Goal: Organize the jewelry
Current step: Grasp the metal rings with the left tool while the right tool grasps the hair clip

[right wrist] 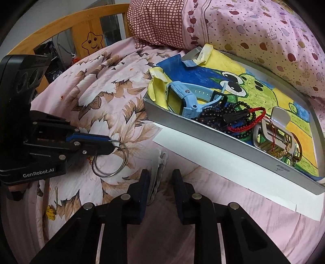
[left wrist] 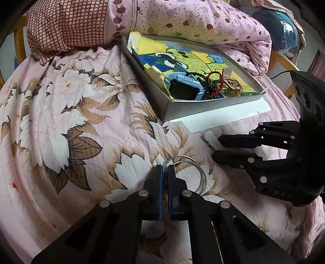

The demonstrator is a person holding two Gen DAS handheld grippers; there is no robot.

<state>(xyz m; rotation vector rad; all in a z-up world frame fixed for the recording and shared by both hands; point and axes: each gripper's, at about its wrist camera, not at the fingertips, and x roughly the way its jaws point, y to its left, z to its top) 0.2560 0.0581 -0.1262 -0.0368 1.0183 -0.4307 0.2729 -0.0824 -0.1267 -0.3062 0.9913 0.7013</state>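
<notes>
My left gripper is shut on thin silver bangles that rest on the floral bedspread; it also shows in the right wrist view pinching the bangles. My right gripper is open around a white hair clip lying on the bedspread; in the left wrist view the right gripper has the clip at its tips. A grey box holds a blue watch, dark beads, a red cord and gold pieces.
The box sits on a white sheet of paper and has a cartoon drawing inside. Pink pillows lie behind it. A wooden bed rail stands at the far left.
</notes>
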